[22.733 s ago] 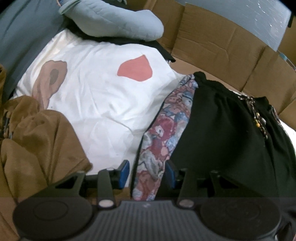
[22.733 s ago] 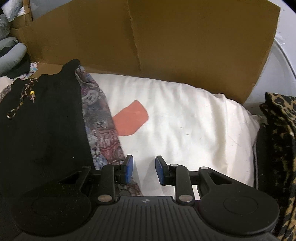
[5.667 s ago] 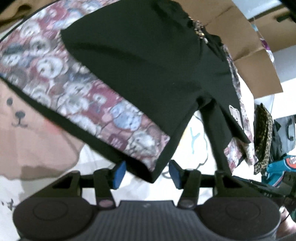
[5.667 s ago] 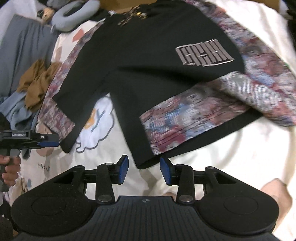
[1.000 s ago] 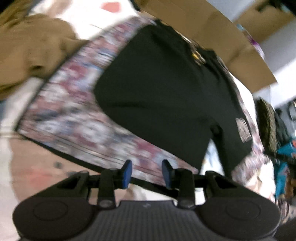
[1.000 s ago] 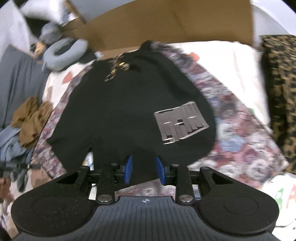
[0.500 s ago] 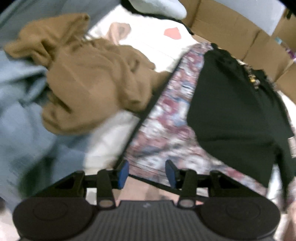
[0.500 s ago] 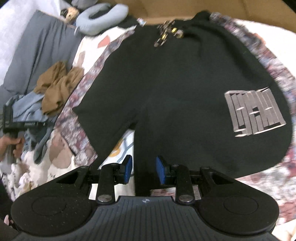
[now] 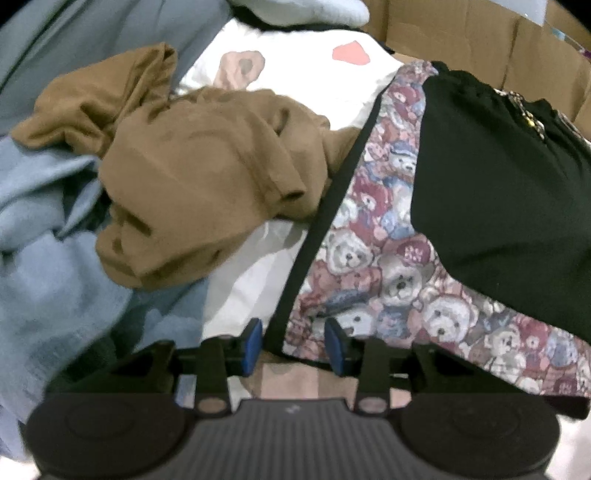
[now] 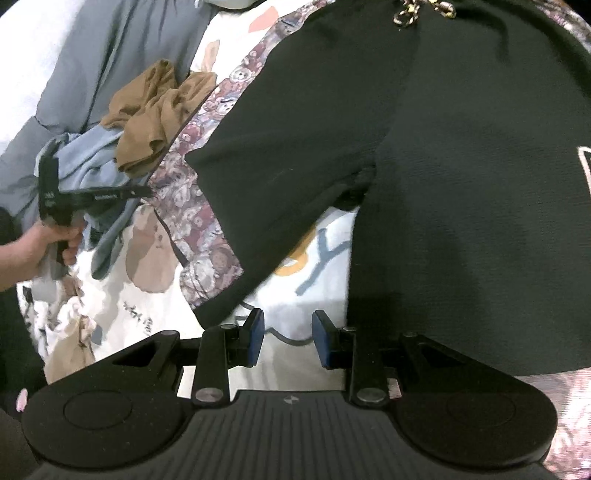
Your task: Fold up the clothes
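Black shorts with teddy-bear print side panels (image 9: 491, 206) lie spread flat on the printed white bedsheet (image 10: 317, 258). In the left wrist view my left gripper (image 9: 293, 345) is open, its jaws either side of the black-trimmed hem corner of the bear panel (image 9: 369, 258). In the right wrist view the shorts (image 10: 443, 155) fill the upper right, and my right gripper (image 10: 288, 338) is open and empty over the sheet between the two leg hems. The left gripper (image 10: 144, 192) also shows there at the far left, at the outer leg edge.
A crumpled brown garment (image 9: 184, 177) and a light blue garment (image 9: 44, 258) lie left of the shorts. A grey pillow (image 10: 92, 55) sits at the back left. Cardboard walls (image 9: 480, 33) stand behind the bed.
My left gripper has swung left and settled at the outer hem corner of the bear panel. My right gripper has moved down toward the crotch gap between the legs. Both stay open.
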Demonstrator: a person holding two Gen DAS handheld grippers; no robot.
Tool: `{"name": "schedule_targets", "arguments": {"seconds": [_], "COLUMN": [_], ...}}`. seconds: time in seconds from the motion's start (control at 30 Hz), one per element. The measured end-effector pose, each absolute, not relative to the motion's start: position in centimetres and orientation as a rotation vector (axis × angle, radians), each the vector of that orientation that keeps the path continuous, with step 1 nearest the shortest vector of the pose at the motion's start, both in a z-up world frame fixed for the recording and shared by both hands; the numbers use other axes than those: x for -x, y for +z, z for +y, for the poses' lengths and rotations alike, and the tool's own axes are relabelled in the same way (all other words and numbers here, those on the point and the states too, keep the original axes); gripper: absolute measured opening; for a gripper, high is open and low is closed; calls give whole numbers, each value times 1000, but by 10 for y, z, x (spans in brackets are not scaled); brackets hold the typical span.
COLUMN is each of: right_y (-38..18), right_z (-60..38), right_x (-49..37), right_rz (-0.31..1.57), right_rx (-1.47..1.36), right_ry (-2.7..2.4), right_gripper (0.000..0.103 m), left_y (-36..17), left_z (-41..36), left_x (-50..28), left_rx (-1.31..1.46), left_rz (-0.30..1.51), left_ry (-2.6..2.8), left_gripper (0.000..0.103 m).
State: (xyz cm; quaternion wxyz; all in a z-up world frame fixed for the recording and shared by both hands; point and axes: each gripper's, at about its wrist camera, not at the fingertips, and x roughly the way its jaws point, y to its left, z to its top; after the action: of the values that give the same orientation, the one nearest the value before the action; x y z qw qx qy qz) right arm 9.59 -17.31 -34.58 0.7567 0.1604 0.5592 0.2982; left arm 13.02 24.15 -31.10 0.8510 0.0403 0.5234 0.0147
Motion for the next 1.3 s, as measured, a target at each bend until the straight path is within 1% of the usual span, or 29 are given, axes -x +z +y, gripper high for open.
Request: {"name": "schedule_targets", "arguments": {"seconds": [0.1, 0.27, 0.3, 0.4, 0.53, 0.77, 1.23, 1.3], "right_y": [-351, -363, -366, -373, -384, -407, -420, -423], "right_z": [-166, -157, -156, -154, -152, -147, -128, -126], "right_x": [-98, -105, -105, -105, -105, -110, -115, -115], "right_rz": [1224, 1249, 1257, 1271, 1285, 1300, 1296, 1295], "right_rx": [-383, -453, -470, -525, -608, -789, -824, -848], "right_ry": [666, 681, 684, 686, 686, 693, 701, 698], "right_gripper": [35, 35, 35, 35, 35, 35, 35, 33], "left_y": [-316, -320, -320, -319, -314, -300, -298, -299], "left_z": [240, 237, 236, 237, 237, 246, 267, 268], "left_x": [-128, -128, -128, -129, -129, -130, -135, -137], "left_rx": [-80, -86, -89, -76, -78, -21, 84, 93], "left_rz": [1104, 1103, 1101, 1101, 1091, 1078, 1105, 1110], "left_ry": [32, 21, 21, 20, -6, -34, -18, -21], "left_gripper": [31, 31, 28, 13, 9, 7, 6, 5]}}
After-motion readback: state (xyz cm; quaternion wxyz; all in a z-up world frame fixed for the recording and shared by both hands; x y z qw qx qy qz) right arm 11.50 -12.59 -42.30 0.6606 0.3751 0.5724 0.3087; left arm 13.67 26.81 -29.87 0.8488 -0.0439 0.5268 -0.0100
